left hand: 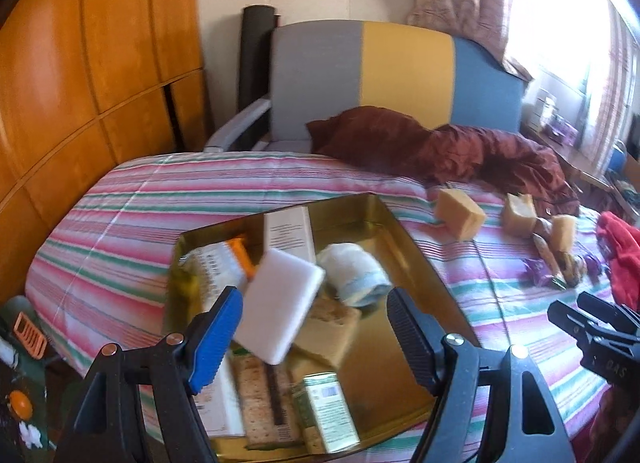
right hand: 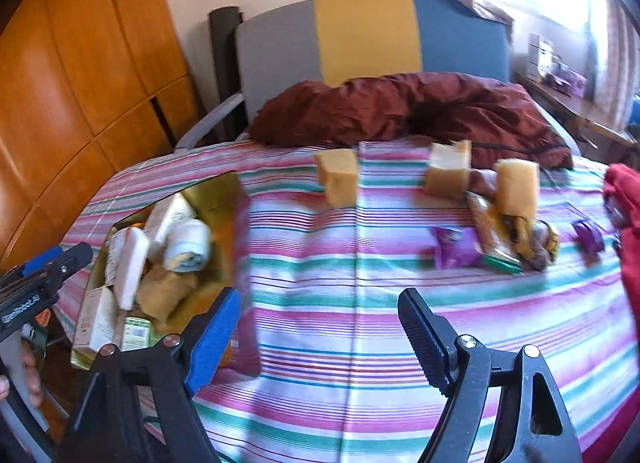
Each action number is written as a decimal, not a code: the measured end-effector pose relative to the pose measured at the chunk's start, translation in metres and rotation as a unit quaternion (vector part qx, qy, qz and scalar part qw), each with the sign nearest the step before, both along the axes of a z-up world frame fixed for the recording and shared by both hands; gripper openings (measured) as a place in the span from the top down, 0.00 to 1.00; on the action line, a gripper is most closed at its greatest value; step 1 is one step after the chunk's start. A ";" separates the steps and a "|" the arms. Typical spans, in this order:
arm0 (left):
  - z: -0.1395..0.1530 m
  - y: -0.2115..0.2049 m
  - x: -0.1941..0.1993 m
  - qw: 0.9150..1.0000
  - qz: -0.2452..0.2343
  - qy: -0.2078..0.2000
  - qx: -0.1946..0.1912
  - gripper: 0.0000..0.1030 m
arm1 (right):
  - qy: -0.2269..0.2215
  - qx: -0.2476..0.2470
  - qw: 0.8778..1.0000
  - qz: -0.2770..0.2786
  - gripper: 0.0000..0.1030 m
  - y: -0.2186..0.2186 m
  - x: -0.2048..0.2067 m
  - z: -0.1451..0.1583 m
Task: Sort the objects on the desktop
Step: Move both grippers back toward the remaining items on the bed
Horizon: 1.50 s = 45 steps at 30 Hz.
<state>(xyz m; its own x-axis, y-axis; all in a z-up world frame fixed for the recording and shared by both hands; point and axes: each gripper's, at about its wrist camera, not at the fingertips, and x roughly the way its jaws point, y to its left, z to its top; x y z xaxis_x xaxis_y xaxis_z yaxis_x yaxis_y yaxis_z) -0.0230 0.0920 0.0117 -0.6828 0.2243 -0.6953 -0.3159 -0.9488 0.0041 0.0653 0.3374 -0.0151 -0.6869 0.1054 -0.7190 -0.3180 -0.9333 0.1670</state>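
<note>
Two views. Left wrist: left gripper [left hand: 316, 327] jaws wide apart above the gold tray [left hand: 404, 247]; white sponge [left hand: 280, 303] between them, touching neither pad, over the tray's boxes. Right wrist: right gripper [right hand: 320, 329] open, empty, over the striped bedcover [right hand: 340, 303]; three yellow blocks [right hand: 338, 177] near its far edge, tray at left edge.

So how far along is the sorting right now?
Roughly half done. The gold tray already holds boxes, a rolled towel and a white sponge, which looks just dropped in. Both hand-held grippers, left and right, are open and empty. Still on the striped bedspread: three yellow sponge blocks, a purple packet and other small items.
</note>
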 end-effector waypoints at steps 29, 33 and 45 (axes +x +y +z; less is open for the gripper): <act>-0.019 0.117 0.026 0.977 -0.199 -0.073 0.013 0.27 | -0.061 -0.046 0.976 -0.205 0.21 0.204 0.087 0.001; -0.024 0.132 0.028 0.971 -0.219 -0.094 0.024 0.28 | -0.059 -0.068 0.962 -0.257 0.22 0.242 0.101 -0.001; -0.041 0.170 0.029 0.963 -0.245 -0.113 -0.016 0.28 | -0.057 -0.073 0.978 -0.185 0.28 0.257 0.057 -0.014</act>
